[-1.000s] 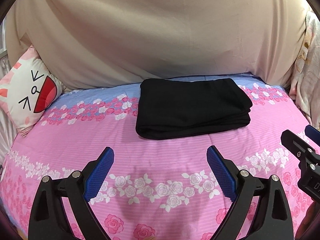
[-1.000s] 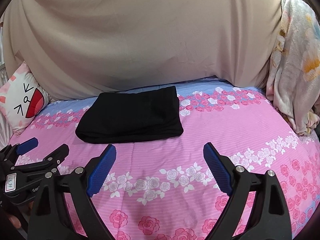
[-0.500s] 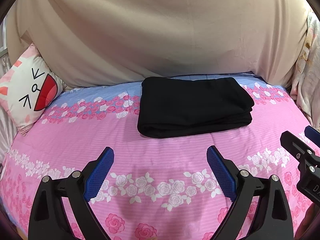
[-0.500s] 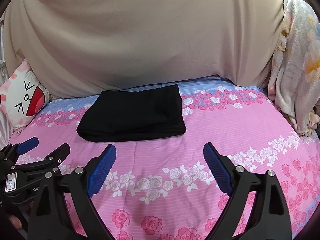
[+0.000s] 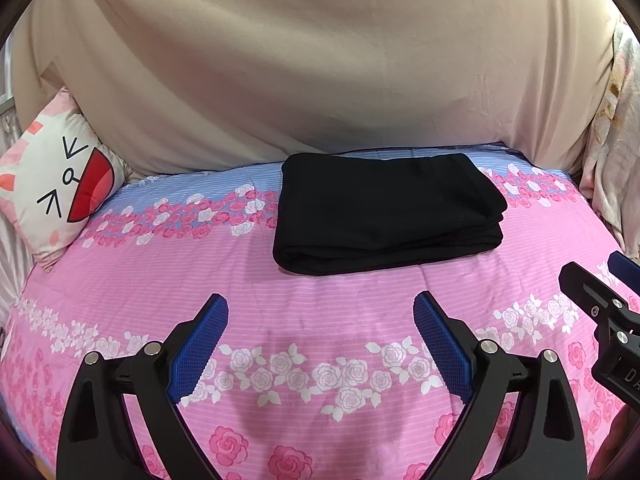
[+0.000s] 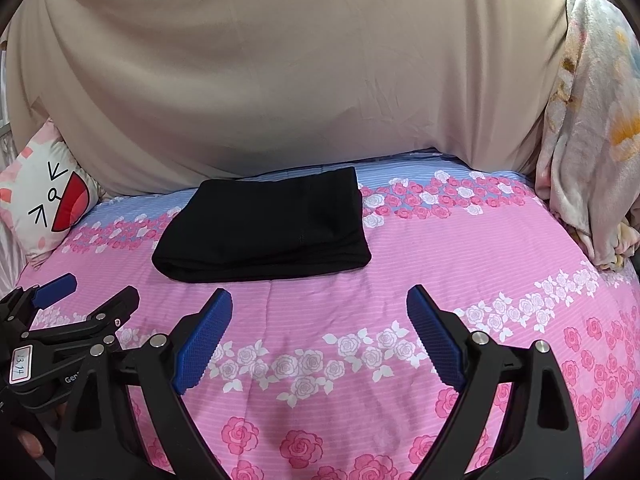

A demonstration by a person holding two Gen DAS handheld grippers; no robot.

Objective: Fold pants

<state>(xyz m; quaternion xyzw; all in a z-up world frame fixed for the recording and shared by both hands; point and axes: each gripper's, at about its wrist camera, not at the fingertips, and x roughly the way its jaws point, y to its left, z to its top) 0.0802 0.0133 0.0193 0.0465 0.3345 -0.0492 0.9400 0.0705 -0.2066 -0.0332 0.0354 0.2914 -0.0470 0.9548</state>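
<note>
The black pants [image 5: 384, 212] lie folded into a neat rectangle on the pink floral bedsheet [image 5: 320, 312], near the far edge; they also show in the right wrist view [image 6: 268, 228]. My left gripper [image 5: 320, 304] is open and empty, hovering above the sheet well short of the pants. My right gripper [image 6: 319, 296] is open and empty too, just in front of the pants. Each gripper shows at the edge of the other's view, the right one [image 5: 600, 292] and the left one [image 6: 80, 296].
A beige cloth [image 5: 320, 60] covers the wall behind the bed. A white cat-face cushion [image 5: 60, 176] leans at the far left. A floral blanket [image 6: 592, 120] hangs at the right side. The sheet in front of the pants is bare.
Both grippers have drawn slightly back and tilted, so the pants sit a little lower in both views. The pants lie still and both grippers stay open.
</note>
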